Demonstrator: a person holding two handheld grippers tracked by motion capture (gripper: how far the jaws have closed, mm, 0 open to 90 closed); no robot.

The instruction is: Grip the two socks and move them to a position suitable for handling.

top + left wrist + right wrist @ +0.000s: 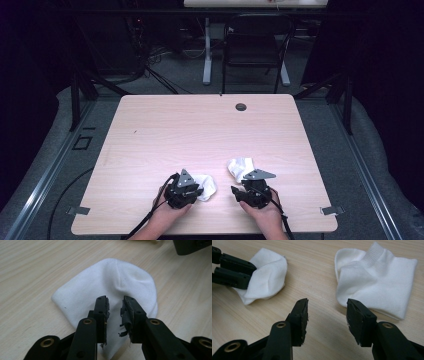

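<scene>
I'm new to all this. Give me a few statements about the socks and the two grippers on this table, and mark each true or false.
1. Two white socks lie on the wooden table. True: the left sock and the right sock.
2. The right gripper is clamped on the right sock. False: its jaws are open, with bare table between them.
3. The right sock shows a ribbed cuff. True.
4. The left gripper is far from any sock. False: its jaws stand open over the left sock.
5. The socks are stacked. False: they lie apart.
</scene>
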